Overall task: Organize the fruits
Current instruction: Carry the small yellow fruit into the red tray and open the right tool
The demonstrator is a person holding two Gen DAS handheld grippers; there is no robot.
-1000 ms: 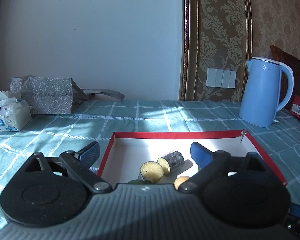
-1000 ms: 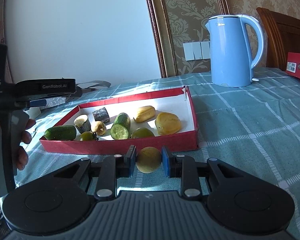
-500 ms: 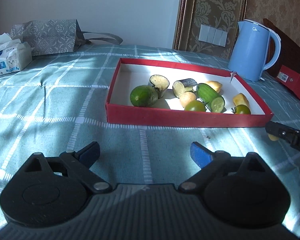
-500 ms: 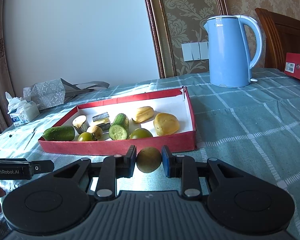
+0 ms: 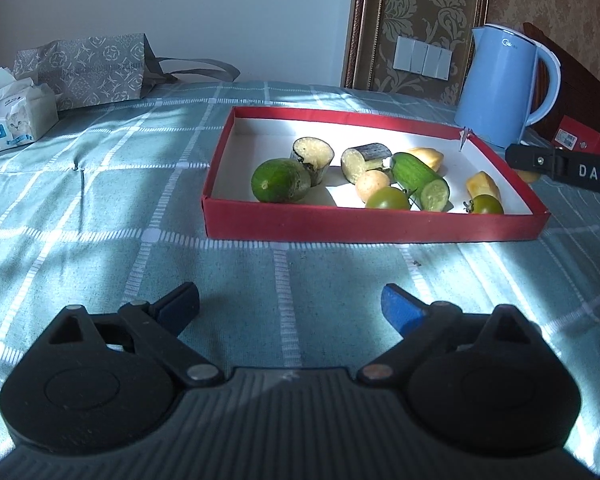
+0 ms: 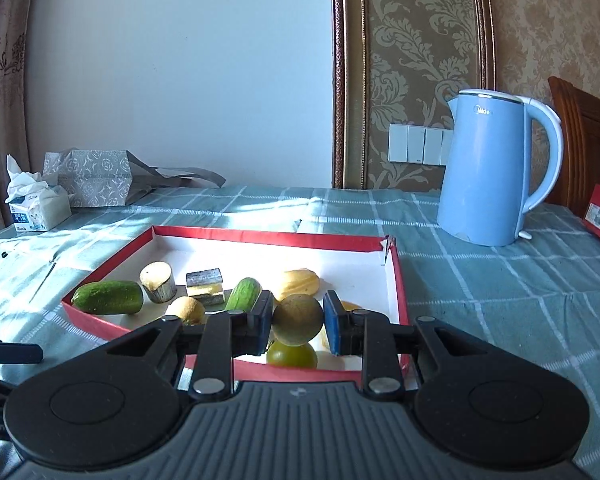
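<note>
The right gripper (image 6: 297,322) clamps a round yellow-green fruit (image 6: 298,319), carried above the red tray's (image 6: 396,276) near right corner, likely for dropping beside the green tomato (image 6: 291,354). The left gripper (image 5: 290,306) hangs wide open and empty over the desk (image 5: 100,208), clear of the tray.

Count ahead of your left gripper (image 5: 290,306), inside one red tray (image 5: 372,226): two cucumber pieces (image 5: 281,180), two eggplant chunks (image 5: 313,152), two green tomatoes (image 5: 388,199), two yellow pieces (image 5: 483,185), one small tan fruit (image 5: 372,184). Your right gripper (image 6: 298,322) clamps one round fruit (image 6: 298,319). Beyond: one kettle (image 5: 500,84).
</note>
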